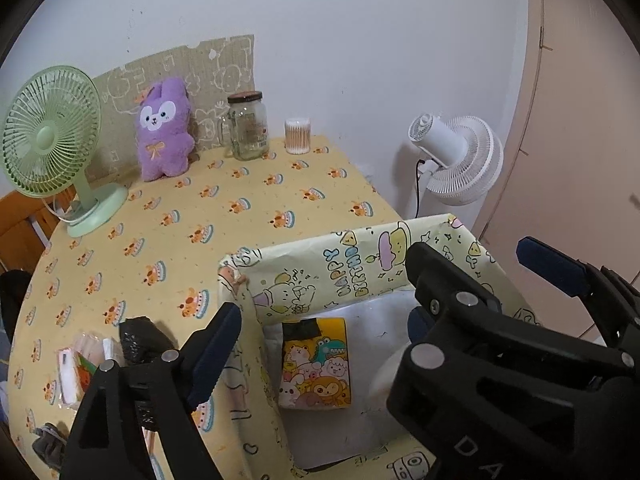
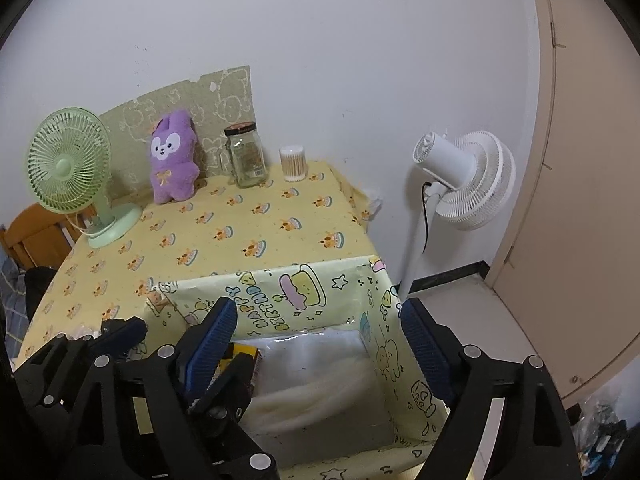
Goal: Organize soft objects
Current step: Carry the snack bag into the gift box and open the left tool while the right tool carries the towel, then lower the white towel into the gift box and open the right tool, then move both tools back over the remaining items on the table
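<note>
Both grippers, left gripper (image 1: 316, 344) and right gripper (image 2: 320, 356), hang released low in frame over the paper-lined box (image 2: 280, 292), whose flimsy wall could snag on withdrawal.

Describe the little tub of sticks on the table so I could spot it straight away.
Look along the far edge of the table by the wall. Right of the purple plush bunny and the glass jar stands a cotton swab tub: short, clear, packed with pale sticks.

Box (image 2: 320, 288) walls hem both claws; tablecloth (image 2: 240, 224) middle lies open.
</note>
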A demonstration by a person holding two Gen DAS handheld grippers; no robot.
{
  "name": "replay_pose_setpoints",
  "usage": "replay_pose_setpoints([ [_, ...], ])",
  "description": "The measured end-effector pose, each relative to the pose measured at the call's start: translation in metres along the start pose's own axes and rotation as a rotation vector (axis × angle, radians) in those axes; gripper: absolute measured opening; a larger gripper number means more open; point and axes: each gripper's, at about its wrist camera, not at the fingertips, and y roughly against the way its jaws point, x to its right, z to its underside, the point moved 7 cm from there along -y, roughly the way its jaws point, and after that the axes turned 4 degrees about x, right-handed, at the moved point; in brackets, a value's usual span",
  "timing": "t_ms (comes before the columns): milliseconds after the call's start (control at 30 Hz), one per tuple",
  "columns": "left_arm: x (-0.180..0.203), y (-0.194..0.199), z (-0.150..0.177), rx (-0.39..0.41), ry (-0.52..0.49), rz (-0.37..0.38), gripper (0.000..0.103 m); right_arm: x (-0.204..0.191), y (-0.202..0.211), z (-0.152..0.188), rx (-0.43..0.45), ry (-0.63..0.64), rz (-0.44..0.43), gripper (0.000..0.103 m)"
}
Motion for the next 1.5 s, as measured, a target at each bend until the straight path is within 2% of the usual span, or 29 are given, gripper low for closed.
replay_pose_setpoints([
  [567, -0.021, 0.047, -0.011, 0.101, -0.011, -0.031, 0.099, -0.027, 0.043, -0.012, 0.076, 0.018, -0.029, 0.089],
  [867, -0.033, 0.083, -0.013, 0.152, -0.042, -0.054, 0.101, -0.049, 0.068, -0.015, 0.091, 0.026, -0.078, 0.089],
  [1500, -0.074, 0.122, -0.005, 0.196, -0.024, -0.090, 0.101, -0.100, 0.097, -0.015, 0.122, 0.065, -0.111, 0.089],
])
